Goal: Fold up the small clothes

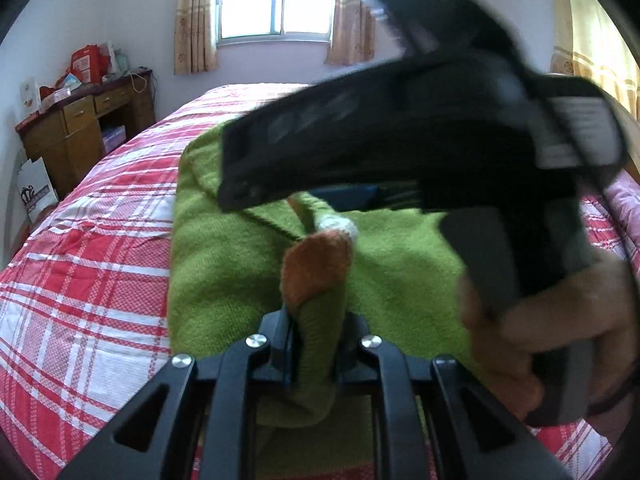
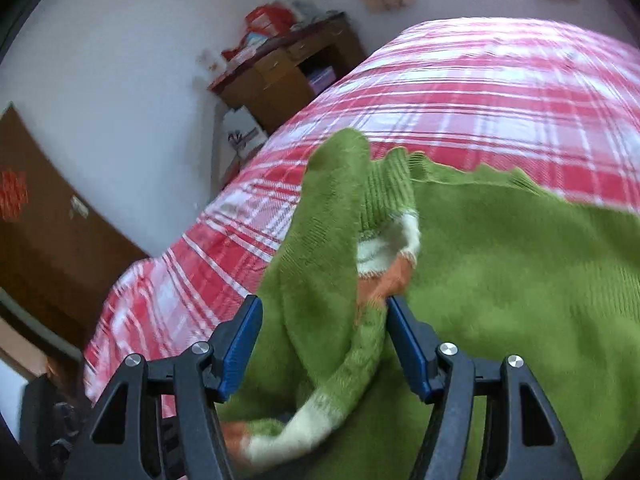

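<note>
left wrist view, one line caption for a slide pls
Left gripper pinches green sweater on plaid bed.

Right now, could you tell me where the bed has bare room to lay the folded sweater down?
The plaid bedspread lies bare left of the green sweater, out to the bed's edge by the desk, and beyond the sweater toward the window. It is crowded over the sweater: the left gripper pinches a fold, and the right gripper stands open around a sleeve.
</note>
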`<act>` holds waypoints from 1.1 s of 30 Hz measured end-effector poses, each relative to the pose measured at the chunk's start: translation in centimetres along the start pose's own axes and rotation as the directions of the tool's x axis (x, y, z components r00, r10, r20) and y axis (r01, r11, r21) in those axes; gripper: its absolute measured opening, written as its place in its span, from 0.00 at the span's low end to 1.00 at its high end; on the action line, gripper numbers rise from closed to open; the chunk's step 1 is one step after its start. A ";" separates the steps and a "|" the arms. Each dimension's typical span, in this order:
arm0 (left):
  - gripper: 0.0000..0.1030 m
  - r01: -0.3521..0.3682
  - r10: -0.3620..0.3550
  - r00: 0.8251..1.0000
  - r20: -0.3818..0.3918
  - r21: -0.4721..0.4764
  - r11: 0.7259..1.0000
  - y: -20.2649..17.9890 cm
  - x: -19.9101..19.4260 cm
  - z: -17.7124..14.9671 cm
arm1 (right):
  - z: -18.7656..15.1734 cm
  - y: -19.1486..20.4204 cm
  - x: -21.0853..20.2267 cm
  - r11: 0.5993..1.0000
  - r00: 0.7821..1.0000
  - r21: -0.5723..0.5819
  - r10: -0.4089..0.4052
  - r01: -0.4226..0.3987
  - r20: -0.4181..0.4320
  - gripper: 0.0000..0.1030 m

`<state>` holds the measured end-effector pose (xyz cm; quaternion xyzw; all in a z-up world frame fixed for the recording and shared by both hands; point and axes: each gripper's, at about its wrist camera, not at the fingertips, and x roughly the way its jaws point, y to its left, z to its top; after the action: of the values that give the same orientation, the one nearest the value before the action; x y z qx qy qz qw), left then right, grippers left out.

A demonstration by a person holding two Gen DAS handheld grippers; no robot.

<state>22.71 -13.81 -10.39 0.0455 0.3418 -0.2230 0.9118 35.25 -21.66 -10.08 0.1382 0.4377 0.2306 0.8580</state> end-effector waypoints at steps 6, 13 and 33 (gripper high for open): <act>0.15 -0.006 0.006 1.000 -0.001 0.001 1.000 -0.1 0.0 0.1 | 1.8 -0.7 2.4 0.999 0.999 -0.020 -0.030 0.029 -0.019 0.63; 0.17 -0.002 0.002 1.000 -0.002 -0.006 1.000 0.0 0.1 0.1 | 2.2 0.2 2.3 0.998 0.999 -0.045 -0.048 0.048 0.010 0.19; 0.15 0.059 -0.066 0.994 0.087 0.087 0.994 -4.3 -3.3 1.0 | 1.0 -2.8 -7.0 0.991 0.986 0.029 -0.134 0.132 0.104 0.15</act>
<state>19.23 -16.64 -7.14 0.0630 0.2918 -0.2675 0.9161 33.27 -27.75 -5.88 0.1299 0.4026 0.1605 0.8918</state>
